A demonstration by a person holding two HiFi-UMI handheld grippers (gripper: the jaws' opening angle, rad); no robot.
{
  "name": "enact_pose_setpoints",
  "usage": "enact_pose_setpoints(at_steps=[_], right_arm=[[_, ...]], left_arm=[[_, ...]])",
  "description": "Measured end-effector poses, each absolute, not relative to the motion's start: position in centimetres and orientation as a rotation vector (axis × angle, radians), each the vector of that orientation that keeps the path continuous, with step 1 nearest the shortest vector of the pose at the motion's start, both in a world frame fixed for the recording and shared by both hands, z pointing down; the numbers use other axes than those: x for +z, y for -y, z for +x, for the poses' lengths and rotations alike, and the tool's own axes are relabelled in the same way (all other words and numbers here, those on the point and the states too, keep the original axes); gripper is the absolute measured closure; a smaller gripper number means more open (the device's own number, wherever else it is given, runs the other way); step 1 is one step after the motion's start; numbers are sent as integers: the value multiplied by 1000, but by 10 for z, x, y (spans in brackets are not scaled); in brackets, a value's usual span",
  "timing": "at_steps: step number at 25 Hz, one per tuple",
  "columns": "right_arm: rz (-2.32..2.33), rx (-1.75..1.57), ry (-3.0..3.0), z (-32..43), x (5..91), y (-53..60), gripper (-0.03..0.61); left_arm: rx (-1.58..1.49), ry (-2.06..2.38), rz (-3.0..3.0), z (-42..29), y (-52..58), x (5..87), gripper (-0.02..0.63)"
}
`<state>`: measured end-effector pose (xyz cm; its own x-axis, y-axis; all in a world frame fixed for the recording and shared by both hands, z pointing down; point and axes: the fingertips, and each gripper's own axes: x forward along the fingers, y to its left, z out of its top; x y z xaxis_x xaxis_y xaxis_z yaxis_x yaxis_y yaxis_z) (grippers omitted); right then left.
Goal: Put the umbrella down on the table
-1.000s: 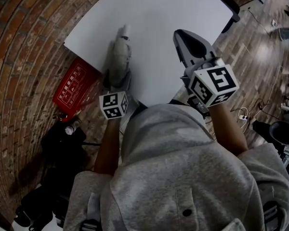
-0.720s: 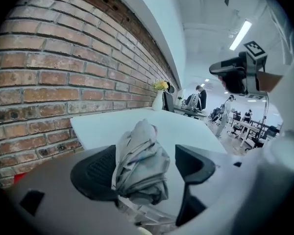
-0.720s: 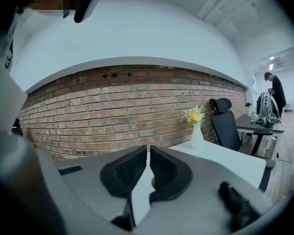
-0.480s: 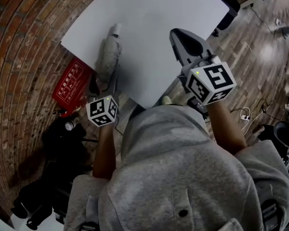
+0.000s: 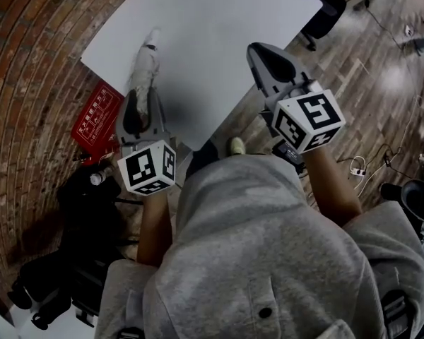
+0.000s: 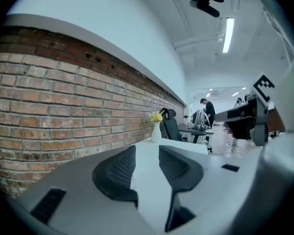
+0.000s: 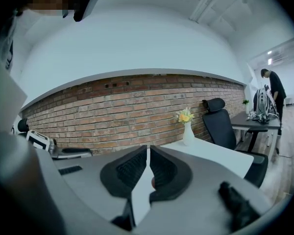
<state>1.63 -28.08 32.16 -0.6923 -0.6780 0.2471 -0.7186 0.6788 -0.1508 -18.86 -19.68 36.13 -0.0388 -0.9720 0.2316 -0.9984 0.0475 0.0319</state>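
Note:
The folded grey umbrella lies on the white table near its left edge, with nothing holding it. My left gripper hangs above the umbrella's near end. Its jaws have just been closing and stand open by a narrow gap with nothing between them; in the left gripper view only the table top shows through the gap. My right gripper hovers over the table's right side, well apart from the umbrella. In the right gripper view its jaws meet at the tips, shut and empty.
A brick floor with a red sign and black bags lies left of the table. An office chair stands at the far right corner. A white vase with yellow flowers stands further off by the brick wall.
My left gripper has let go of the umbrella's near end, drawn back and risen, and its jaws now show from above. The umbrella stays flat on the table. The right gripper shifted slightly.

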Motion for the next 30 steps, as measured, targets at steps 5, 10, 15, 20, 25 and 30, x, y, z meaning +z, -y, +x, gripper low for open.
enact_pose_setpoints(at_steps=[5,10,15,20,25,30], right_arm=[[1122,351,2739,40,318,260,543],[1106,373,2753,62,317,243,543],[1056,374,2764,74,322,224,543],[1036,376,2782,80,323,209,543],[1044,375,2787,89,320,204,543],[1044,367,2793,93,318,200,543]], left_arm=[[275,2216,2014,-159,178,328,549],[294,2199,2006,-126,160,316,598],[305,2232,1944,-107,139,315,600],[296,2235,1934,-95,122,314,600],[302,2243,1922,-92,112,312,600],[313,2249,1915,-91,108,312,600]])
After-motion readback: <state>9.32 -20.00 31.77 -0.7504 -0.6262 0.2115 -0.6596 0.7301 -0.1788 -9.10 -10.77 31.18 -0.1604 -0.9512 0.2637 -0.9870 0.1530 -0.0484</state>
